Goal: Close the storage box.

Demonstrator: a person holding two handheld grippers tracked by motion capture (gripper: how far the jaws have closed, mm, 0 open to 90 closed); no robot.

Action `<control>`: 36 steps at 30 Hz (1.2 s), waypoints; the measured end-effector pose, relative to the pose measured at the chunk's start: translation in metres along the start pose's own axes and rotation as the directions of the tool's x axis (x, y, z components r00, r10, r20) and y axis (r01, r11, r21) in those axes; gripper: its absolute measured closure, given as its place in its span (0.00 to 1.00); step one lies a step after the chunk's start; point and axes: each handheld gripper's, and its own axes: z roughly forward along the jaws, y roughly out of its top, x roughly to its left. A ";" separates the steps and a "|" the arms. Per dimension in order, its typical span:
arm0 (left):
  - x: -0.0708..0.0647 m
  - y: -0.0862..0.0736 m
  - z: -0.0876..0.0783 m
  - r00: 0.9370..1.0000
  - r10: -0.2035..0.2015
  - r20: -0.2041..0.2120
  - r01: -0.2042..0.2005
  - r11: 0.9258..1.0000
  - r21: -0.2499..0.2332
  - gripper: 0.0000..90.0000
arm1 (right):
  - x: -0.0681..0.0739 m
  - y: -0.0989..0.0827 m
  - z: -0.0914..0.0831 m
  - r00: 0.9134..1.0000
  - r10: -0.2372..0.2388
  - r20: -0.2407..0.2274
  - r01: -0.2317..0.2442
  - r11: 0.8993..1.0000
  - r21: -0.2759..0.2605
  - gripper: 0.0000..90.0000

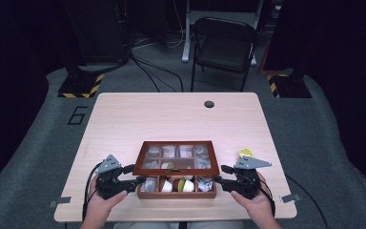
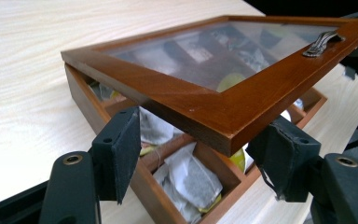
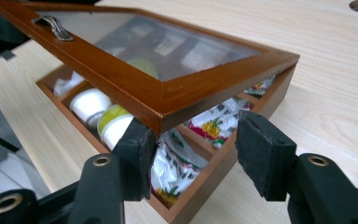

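Observation:
A wooden tea box (image 1: 176,194) sits near the table's front edge, holding tea bags (image 2: 191,179) and small white and green pods (image 3: 107,122). Its glass-paned lid (image 1: 178,157), with a metal handle (image 2: 323,43) on the front rail, is tilted partly up over the compartments. My left gripper (image 1: 136,174) is shut on the lid's front left corner (image 2: 223,135), one pad on each side of it. On the other side, my right gripper (image 1: 221,174) grips the front right corner (image 3: 161,109) the same way. Between them the two grippers (image 2: 200,154) (image 3: 193,140) hold the lid off the box.
A small yellow object (image 1: 246,152) lies on the table just behind my right gripper. The pale wooden table (image 1: 171,119) has a round cable hole (image 1: 209,104) at the back. A black folding chair (image 1: 224,43) stands beyond the far edge.

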 end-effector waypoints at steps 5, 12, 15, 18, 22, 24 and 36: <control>-0.001 -0.009 0.003 1.000 -0.012 -0.001 0.012 1.000 0.019 0.38 | 0.004 -0.008 0.004 1.000 -0.025 0.006 0.025 0.999 0.033 0.52; -0.001 -0.014 0.004 1.000 -0.004 0.000 0.004 1.000 0.027 0.38 | 0.005 -0.012 0.008 1.000 -0.027 -0.001 0.027 0.999 0.040 0.52; -0.002 -0.016 0.005 1.000 0.005 -0.008 -0.005 1.000 0.031 0.39 | 0.006 -0.014 0.010 1.000 -0.023 0.000 0.023 0.999 0.039 0.52; -0.003 -0.017 0.005 1.000 0.005 -0.012 -0.004 0.999 0.036 0.39 | 0.006 -0.016 0.010 1.000 -0.024 0.002 0.024 0.999 0.037 0.52; -0.005 -0.020 0.006 1.000 0.003 -0.013 -0.002 0.999 0.044 0.40 | 0.007 -0.019 0.011 1.000 -0.016 -0.001 0.016 0.999 0.040 0.52; -0.006 -0.020 0.006 1.000 0.011 -0.012 -0.010 0.999 0.039 0.40 | 0.007 -0.020 0.012 1.000 -0.024 -0.003 0.024 0.999 0.046 0.52; -0.008 -0.028 0.008 1.000 0.006 -0.011 -0.006 0.998 0.060 0.40 | 0.011 -0.024 0.015 0.999 -0.034 0.004 0.033 0.997 0.072 0.50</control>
